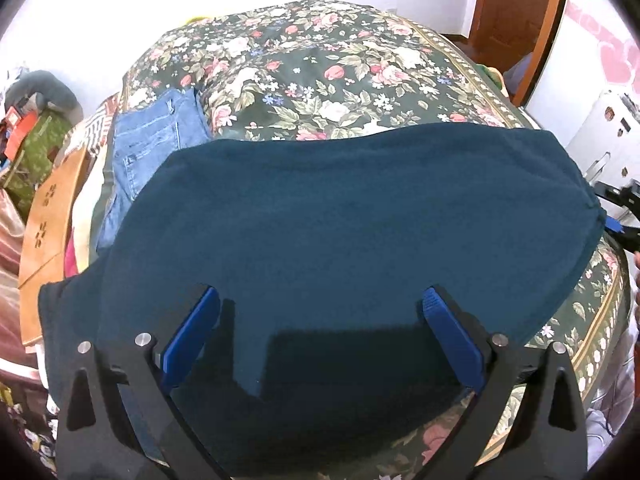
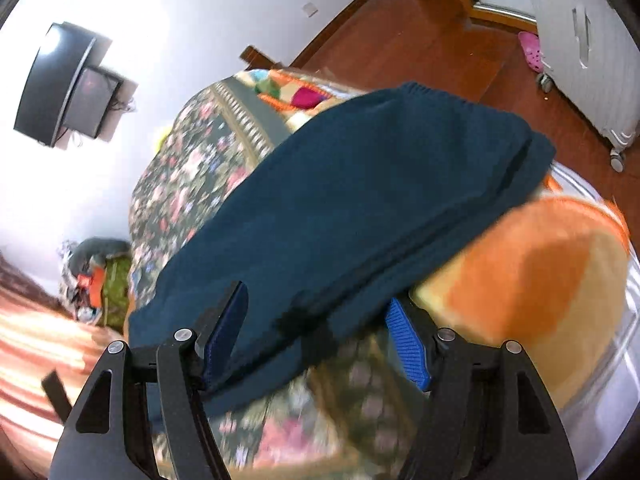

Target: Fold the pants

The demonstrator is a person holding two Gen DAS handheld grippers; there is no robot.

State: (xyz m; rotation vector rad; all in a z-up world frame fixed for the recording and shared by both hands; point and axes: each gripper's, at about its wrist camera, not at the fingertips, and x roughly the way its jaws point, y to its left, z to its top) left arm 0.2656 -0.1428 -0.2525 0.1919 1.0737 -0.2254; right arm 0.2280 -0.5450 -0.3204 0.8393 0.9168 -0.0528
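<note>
1. While my left gripper [image 1: 320, 300] hovers over the dark teal pants [image 1: 340, 216], its blue pads [image 1: 192, 336] stand wide apart with nothing between them.
2. I see the pants spread flat across the floral bedspread [image 1: 320, 72], their left end reaching the bed's edge.
3. My right gripper [image 2: 320, 308] is spread wide too; the pants' edge lies between its fingers, but neither pad presses the cloth (the picture is blurred, so I judge only by the gap).
4. From the right wrist view the pants look doubled, layered edges along one side, the elastic waistband farthest from me.
5. Blue jeans [image 1: 156, 136] lie just beyond the pants at the left.
6. An orange cushion [image 2: 532, 272] sits beside the pants on the right.
</note>
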